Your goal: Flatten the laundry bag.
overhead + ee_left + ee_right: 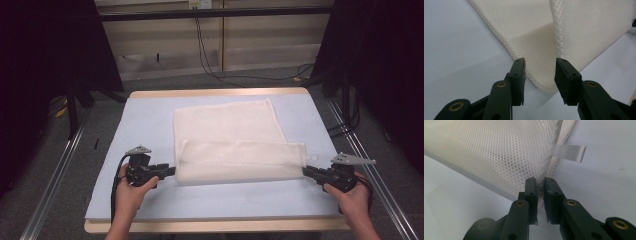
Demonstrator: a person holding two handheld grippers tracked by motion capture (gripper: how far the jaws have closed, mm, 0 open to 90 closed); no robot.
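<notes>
A cream mesh cloth point(235, 142) lies on the pale blue table point(150, 120), its near part folded back over itself. My left gripper point(172, 171) sits at the fold's left end; in the left gripper view its jaws stand apart around the cloth's corner point(541, 80), pads off the fabric, so my left gripper point(540, 75) is open. At the fold's right end my right gripper point(305, 171) pinches the cloth's edge point(540, 183); my right gripper point(540, 195) is shut on it. A white label point(569, 152) sticks out of that edge.
The table's wooden rim point(215, 226) runs along the near side. Metal rails point(50, 180) flank the table on both sides. Black stands and cables point(210, 55) are on the floor beyond the far edge.
</notes>
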